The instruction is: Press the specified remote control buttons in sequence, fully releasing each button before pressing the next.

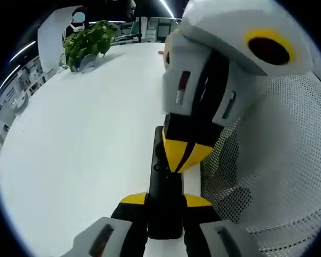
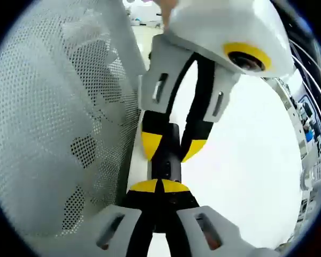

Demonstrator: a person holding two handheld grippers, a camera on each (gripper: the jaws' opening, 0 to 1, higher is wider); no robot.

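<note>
A slim black remote control [image 1: 163, 179] lies lengthwise on the white table [image 1: 85, 139]. My left gripper [image 1: 165, 201] is shut on its near end, one yellow-tipped jaw on each side. My right gripper [image 1: 183, 154] comes down from above with its yellow tips together, resting on the remote's upper face. In the right gripper view, my right gripper [image 2: 159, 186] is shut with its tips on the remote [image 2: 166, 163]. The left gripper [image 2: 172, 144] faces it and clamps the remote's far end. The buttons are hidden under the jaws.
A white perforated mesh object [image 1: 278, 176] stands close beside the remote, also seen as the mesh object [image 2: 59, 123]. A potted green plant [image 1: 88, 42] sits at the table's far edge. Open table [image 2: 246, 160] lies on the other side of the remote.
</note>
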